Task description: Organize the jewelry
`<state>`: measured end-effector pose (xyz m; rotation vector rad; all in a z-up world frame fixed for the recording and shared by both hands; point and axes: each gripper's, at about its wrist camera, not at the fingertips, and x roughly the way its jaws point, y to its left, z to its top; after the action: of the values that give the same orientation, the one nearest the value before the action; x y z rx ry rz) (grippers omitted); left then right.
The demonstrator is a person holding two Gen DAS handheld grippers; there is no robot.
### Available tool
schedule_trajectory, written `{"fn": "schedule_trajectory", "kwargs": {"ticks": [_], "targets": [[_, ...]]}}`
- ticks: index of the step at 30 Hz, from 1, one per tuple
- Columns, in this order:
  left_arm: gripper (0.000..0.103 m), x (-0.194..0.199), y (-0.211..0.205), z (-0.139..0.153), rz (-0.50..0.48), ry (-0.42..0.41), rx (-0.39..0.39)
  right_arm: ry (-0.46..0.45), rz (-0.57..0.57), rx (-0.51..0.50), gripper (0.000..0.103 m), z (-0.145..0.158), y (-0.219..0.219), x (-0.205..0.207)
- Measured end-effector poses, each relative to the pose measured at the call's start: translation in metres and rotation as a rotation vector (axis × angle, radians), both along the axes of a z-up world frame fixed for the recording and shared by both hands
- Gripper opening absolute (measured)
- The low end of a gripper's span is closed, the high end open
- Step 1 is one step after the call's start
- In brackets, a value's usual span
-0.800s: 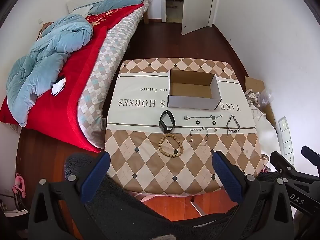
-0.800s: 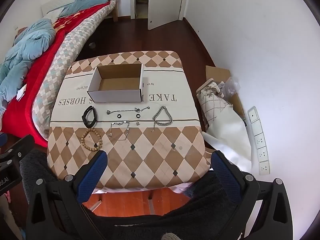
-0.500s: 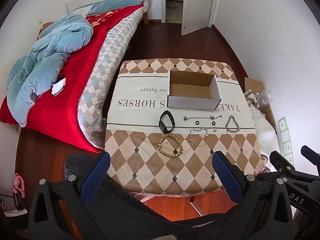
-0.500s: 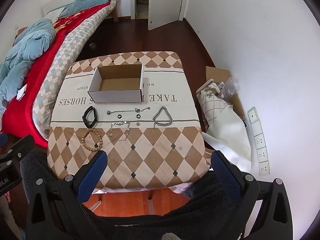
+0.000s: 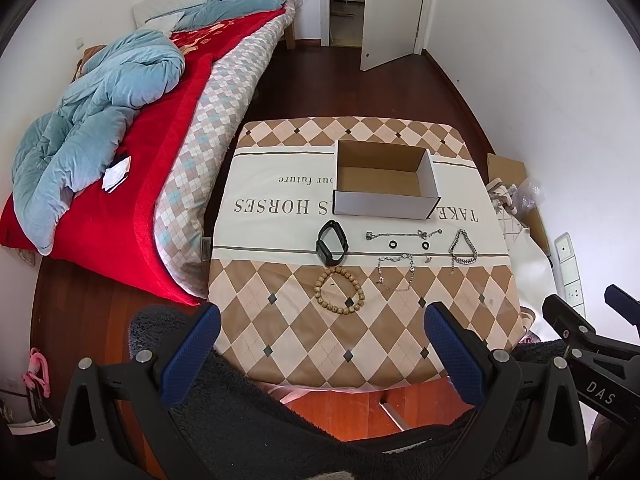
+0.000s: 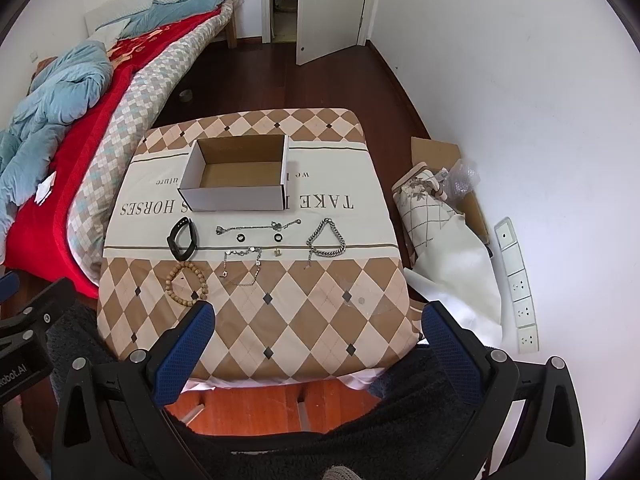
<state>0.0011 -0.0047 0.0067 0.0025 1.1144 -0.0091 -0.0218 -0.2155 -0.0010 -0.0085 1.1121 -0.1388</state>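
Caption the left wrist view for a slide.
Open left gripper faces a table with bracelets, chains and rings before an empty cardboard box.

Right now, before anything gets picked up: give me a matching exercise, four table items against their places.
Items:
1. cardboard box
2. black band
3. wooden bead bracelet
4. chunky silver chain

Places:
A. nearest the grippers, on the checked part of the cloth
B. farthest back
C. rightmost in the jewelry row
D. below the box's left corner

Pairs: 1-B, 2-D, 3-A, 4-C
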Motion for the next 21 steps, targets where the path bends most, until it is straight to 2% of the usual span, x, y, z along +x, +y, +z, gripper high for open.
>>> {"fn": "schedule_trajectory", "kwargs": {"ticks": [21], "targets": [[0.103, 0.0022, -0.0032, 0.0060, -0.001, -0.005, 0.001, -0.015, -0.001, 0.003, 0.103, 0.0068, -0.0030, -0.0007]]}}
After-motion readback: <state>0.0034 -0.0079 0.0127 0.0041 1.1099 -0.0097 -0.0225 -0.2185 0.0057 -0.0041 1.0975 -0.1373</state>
